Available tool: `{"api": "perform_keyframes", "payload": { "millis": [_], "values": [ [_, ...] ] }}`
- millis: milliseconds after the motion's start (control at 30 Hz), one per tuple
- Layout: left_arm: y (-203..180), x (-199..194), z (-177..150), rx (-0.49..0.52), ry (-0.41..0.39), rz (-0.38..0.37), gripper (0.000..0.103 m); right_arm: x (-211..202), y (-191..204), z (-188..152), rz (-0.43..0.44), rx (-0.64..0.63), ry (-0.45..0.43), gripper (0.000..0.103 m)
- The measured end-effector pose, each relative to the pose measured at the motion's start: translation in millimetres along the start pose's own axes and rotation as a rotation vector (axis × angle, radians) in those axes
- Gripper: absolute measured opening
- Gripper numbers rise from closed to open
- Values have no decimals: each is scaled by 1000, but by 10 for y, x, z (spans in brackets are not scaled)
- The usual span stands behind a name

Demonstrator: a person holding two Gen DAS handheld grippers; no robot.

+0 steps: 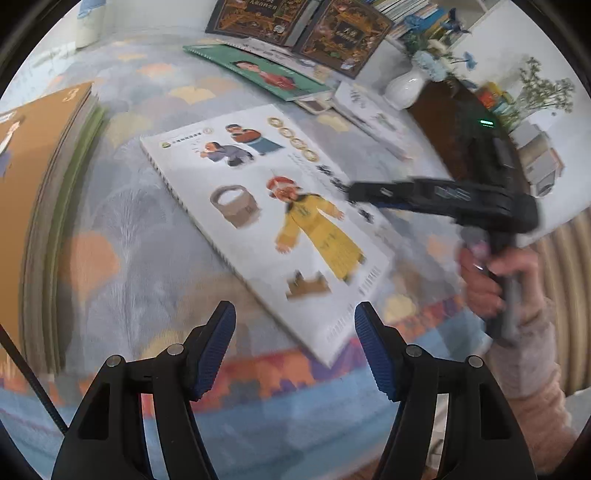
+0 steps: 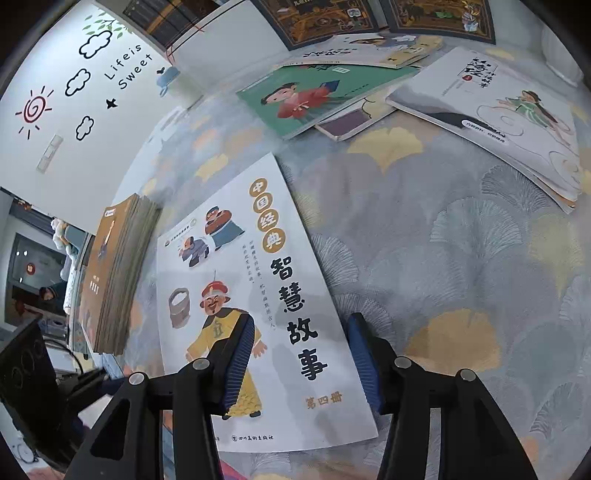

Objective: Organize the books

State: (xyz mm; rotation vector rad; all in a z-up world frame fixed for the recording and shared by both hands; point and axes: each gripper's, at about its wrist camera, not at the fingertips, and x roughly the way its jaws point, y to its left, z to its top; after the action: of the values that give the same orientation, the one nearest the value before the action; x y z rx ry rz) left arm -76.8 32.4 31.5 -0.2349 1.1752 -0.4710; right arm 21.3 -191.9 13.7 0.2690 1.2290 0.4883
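We are holding our right claw (image 2: 301, 363) half-open, gripping nothing, over the white picture book (image 2: 255, 295) lying flat, ready for stacking.

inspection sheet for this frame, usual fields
surface: patterned cloth with leaf print.
job's things: white book flat, centre; brown stack beside it; green book partly over a small book; white booklet; dark books at the back.
clutter: white vase with flowers.
grippers: left gripper open, empty; right gripper open above the white book, pads not pressing.
cables: thin black one at the left edge.
surroundings: wall decal; person's sleeve.
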Motion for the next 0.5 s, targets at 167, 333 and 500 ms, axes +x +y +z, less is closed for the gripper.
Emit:
{"api": "perform_keyframes", "payload": {
  "millis": [167,333,500],
  "values": [
    [154,81,79,-54,2,-38,65,-36,19,-250,105,59,46,55],
    [246,104,139,-75,-5,-62,57,-56,-68,-475,250,57,82,55],
    [129,184,260,-13,-8,20,52,36,-331,-343,402,93,124,45]
  ]
}}
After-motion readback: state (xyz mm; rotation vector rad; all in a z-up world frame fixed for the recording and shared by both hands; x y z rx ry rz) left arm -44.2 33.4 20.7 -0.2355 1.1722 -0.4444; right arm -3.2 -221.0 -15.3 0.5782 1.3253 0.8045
